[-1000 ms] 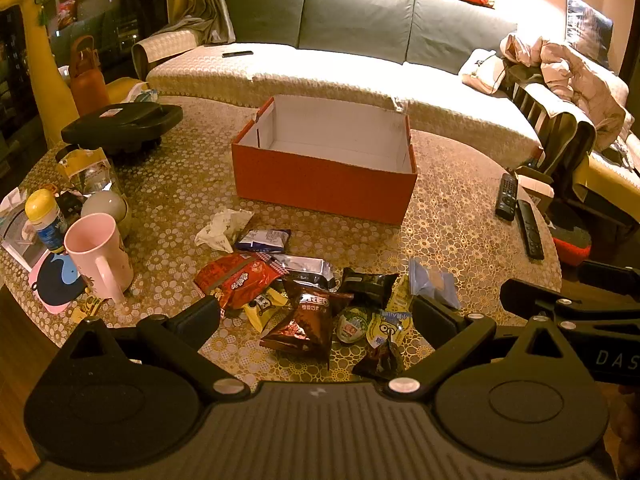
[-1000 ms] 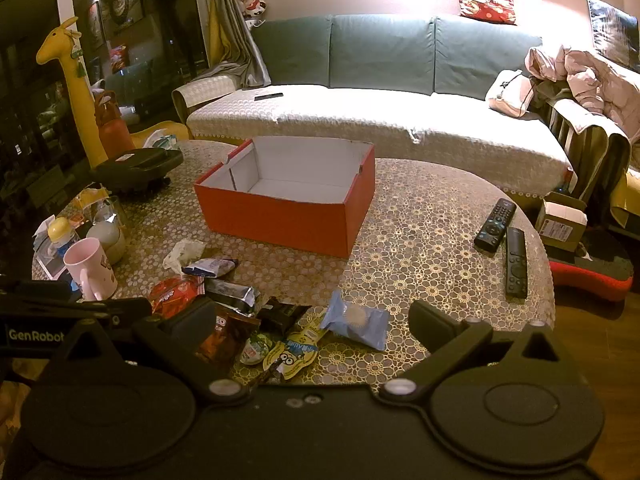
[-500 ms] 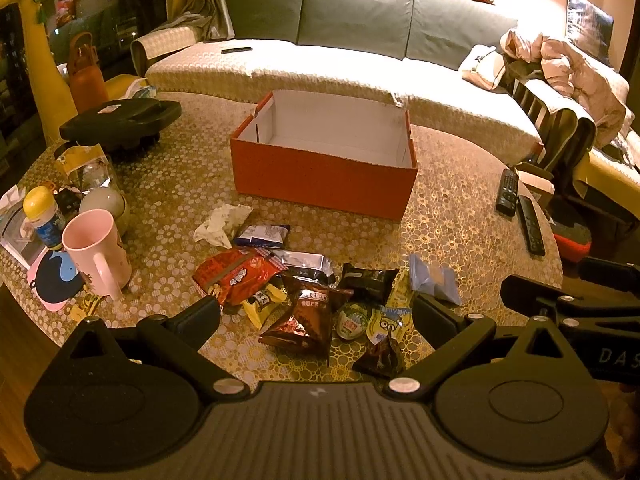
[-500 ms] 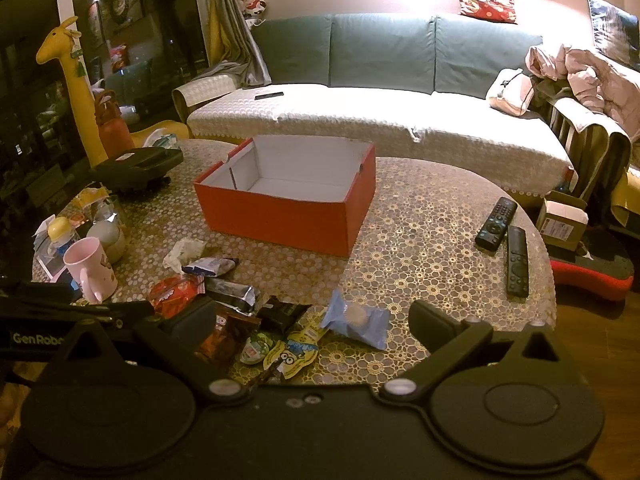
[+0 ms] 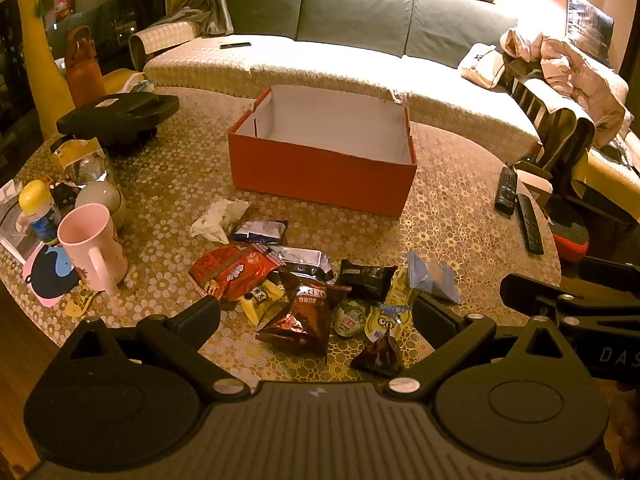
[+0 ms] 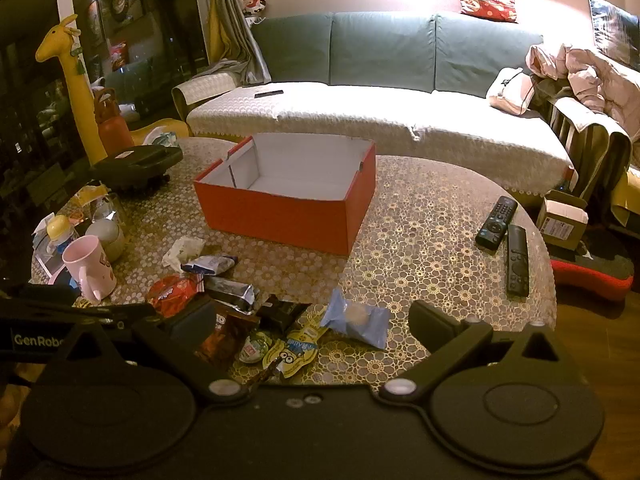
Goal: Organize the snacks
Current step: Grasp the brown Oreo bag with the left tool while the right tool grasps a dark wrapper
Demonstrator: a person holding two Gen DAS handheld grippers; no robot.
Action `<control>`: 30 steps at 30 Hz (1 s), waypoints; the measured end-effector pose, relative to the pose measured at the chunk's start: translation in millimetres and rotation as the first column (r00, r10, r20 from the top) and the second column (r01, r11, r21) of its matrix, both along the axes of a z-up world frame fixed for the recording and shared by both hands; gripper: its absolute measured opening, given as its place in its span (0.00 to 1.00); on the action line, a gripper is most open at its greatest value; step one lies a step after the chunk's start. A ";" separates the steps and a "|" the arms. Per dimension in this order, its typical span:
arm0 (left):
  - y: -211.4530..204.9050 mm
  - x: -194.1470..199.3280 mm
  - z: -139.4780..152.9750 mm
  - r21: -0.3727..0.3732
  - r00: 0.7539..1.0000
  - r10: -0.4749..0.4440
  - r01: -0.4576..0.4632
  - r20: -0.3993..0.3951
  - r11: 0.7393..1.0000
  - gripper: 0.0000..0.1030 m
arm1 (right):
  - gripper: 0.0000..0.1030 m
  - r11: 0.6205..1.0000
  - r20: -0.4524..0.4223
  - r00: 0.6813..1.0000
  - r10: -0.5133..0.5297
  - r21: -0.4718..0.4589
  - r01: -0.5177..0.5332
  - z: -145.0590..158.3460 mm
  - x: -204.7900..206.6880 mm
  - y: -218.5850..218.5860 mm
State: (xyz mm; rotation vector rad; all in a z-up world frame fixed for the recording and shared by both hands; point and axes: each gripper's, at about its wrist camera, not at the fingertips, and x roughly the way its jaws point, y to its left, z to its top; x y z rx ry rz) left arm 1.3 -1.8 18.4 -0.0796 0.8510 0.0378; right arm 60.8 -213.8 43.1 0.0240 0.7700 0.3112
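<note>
An open, empty red box (image 5: 320, 172) stands mid-table; it also shows in the right wrist view (image 6: 280, 216). Several snack packets lie in a loose pile near the table's front edge: a brown Oreo bag (image 5: 308, 312), a red bag (image 5: 230, 270), a silver packet (image 5: 302, 260), a blue packet (image 5: 432, 278) (image 6: 358, 320) and a yellow Minions packet (image 6: 294, 350). My left gripper (image 5: 316, 314) is open and empty, above the pile. My right gripper (image 6: 310, 322) is open and empty, above the pile's right side.
A pink mug (image 5: 94, 246), a small bottle (image 5: 40, 210) and a black appliance (image 5: 120, 114) stand at the table's left. Two remotes (image 6: 506, 240) lie at the right edge. A crumpled tissue (image 5: 218, 218) lies behind the pile. A sofa (image 6: 380, 112) runs behind the table.
The left wrist view has shifted slightly, so the box and snacks sit a little lower in frame. The right gripper has barely moved. Both stay open.
</note>
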 end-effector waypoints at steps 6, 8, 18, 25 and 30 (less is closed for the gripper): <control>4.7 3.5 -3.1 0.002 1.000 0.013 -0.013 -0.002 1.000 1.00 | 1.00 1.000 -0.009 1.000 0.006 0.002 -0.006 -2.3 3.2 1.1; 7.2 5.7 -5.2 0.001 1.000 0.014 -0.014 -0.005 1.000 1.00 | 1.00 1.000 -0.008 1.000 0.006 0.004 -0.006 -3.1 5.9 1.1; 24.9 18.5 -40.0 0.003 0.999 -0.005 0.005 -0.047 1.000 1.00 | 0.95 0.997 -0.023 0.998 0.067 -0.044 -0.068 -37.8 33.7 0.3; 34.4 29.0 -65.5 -0.011 0.994 0.008 -0.009 -0.107 1.000 0.99 | 0.87 0.987 -0.125 0.983 0.132 -0.074 -0.142 -72.1 36.1 10.0; 37.5 37.0 -74.8 -0.046 0.992 -0.029 0.023 -0.122 0.999 0.98 | 0.85 0.964 -0.145 0.958 0.247 -0.069 -0.258 -81.8 34.0 27.5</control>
